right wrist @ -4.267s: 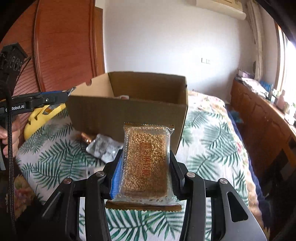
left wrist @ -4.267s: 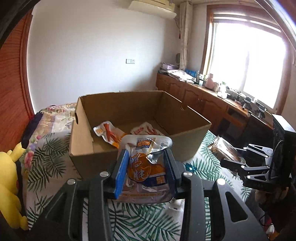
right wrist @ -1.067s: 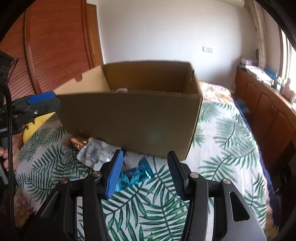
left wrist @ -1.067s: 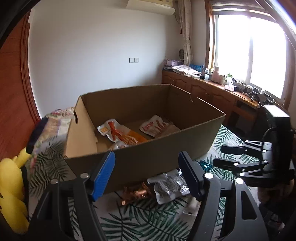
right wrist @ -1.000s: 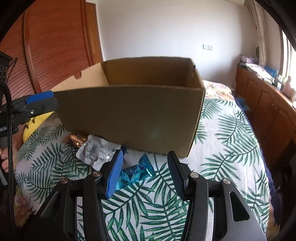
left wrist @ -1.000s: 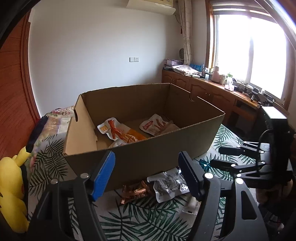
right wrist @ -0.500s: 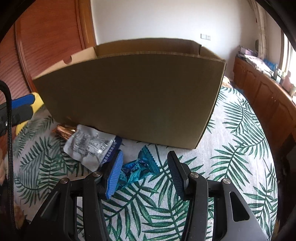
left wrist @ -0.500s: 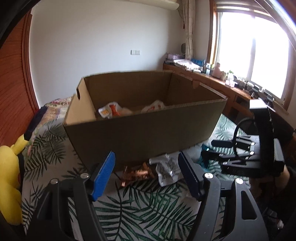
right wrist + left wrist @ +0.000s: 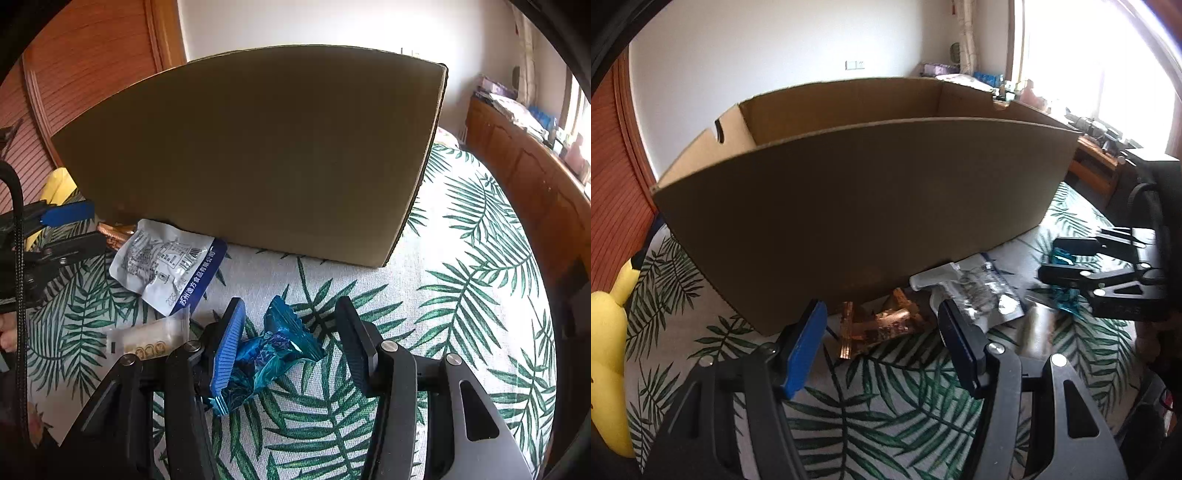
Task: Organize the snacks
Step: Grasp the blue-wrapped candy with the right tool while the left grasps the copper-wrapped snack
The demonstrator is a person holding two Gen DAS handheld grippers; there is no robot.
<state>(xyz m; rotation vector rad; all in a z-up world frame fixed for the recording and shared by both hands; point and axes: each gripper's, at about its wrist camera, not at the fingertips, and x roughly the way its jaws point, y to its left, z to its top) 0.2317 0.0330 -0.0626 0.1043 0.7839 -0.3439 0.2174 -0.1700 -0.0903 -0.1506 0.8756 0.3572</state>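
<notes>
Snacks are lying loose on the palm-leaf bedspread [image 9: 461, 258] right at the foot of the box [image 9: 857, 206], on its near side. Going left to right in the left wrist view: a yellow plush [image 9: 609, 343] sits at the far left edge, then the left gripper [image 9: 882, 332] with its fingers spread. They've just been closing in a bit, but they aren't pressing on anything yet. The copper pack [image 9: 879, 326] lies between them, up against the box wall. Just right of it is the silver pouch [image 9: 975, 291], its near edge tucked behind the right finger.

Further right is the right gripper [image 9: 290, 339]. In its own view the fingers are apart with the blue candy [image 9: 273, 354] sitting between them. The left pad touches or overlaps the wrapper and the right pad is clear of it, so no pinch. A small white pack [image 9: 147, 341] lies just left of that gripper, near the pouch's blue edge. Wooden cabinets [image 9: 528, 177] run along the right side of the room.
</notes>
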